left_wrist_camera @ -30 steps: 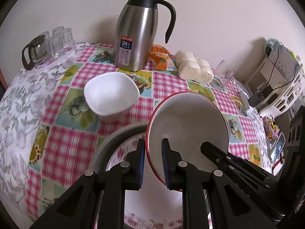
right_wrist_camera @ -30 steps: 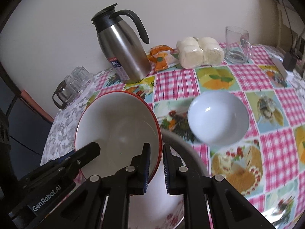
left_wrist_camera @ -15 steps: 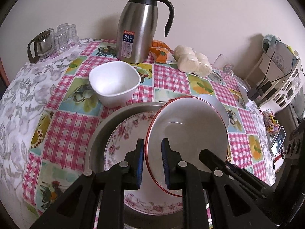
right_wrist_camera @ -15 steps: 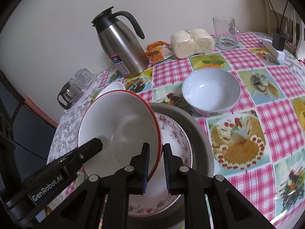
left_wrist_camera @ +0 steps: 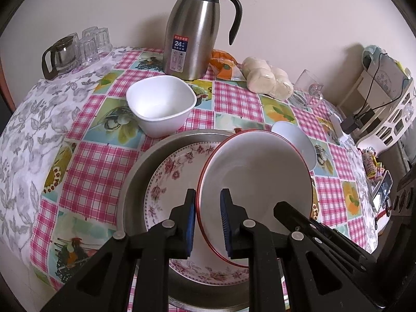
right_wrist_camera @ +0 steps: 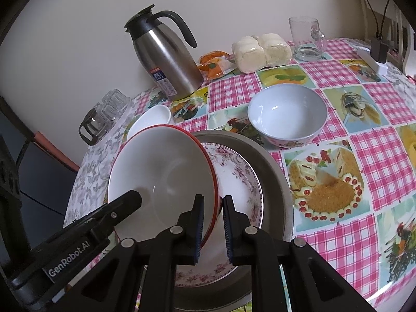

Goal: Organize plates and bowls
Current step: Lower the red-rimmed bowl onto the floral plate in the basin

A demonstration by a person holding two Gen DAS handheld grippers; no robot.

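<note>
A large white bowl with a red rim (left_wrist_camera: 256,179) (right_wrist_camera: 161,179) is held by both grippers above a floral plate (left_wrist_camera: 169,174) (right_wrist_camera: 239,179) that lies in a grey metal tray (left_wrist_camera: 137,176) (right_wrist_camera: 275,182). My left gripper (left_wrist_camera: 207,221) is shut on the bowl's left rim. My right gripper (right_wrist_camera: 211,223) is shut on its right rim. A white squarish bowl (left_wrist_camera: 161,104) (right_wrist_camera: 152,119) stands behind the tray on the left. A round pale bowl (right_wrist_camera: 287,111) (left_wrist_camera: 296,137) stands behind it on the right.
A steel thermos jug (left_wrist_camera: 195,28) (right_wrist_camera: 166,62), a snack packet (right_wrist_camera: 214,65), wrapped buns (left_wrist_camera: 267,78) (right_wrist_camera: 262,52) and a glass mug (right_wrist_camera: 308,39) line the wall. A glass pot and tumblers (left_wrist_camera: 72,49) stand at the far left. A white rack (left_wrist_camera: 387,104) is at right.
Both grippers have drawn back and up with the red-rimmed bowl, so more of the tray and floral plate shows beneath it. Both grips are unchanged.
</note>
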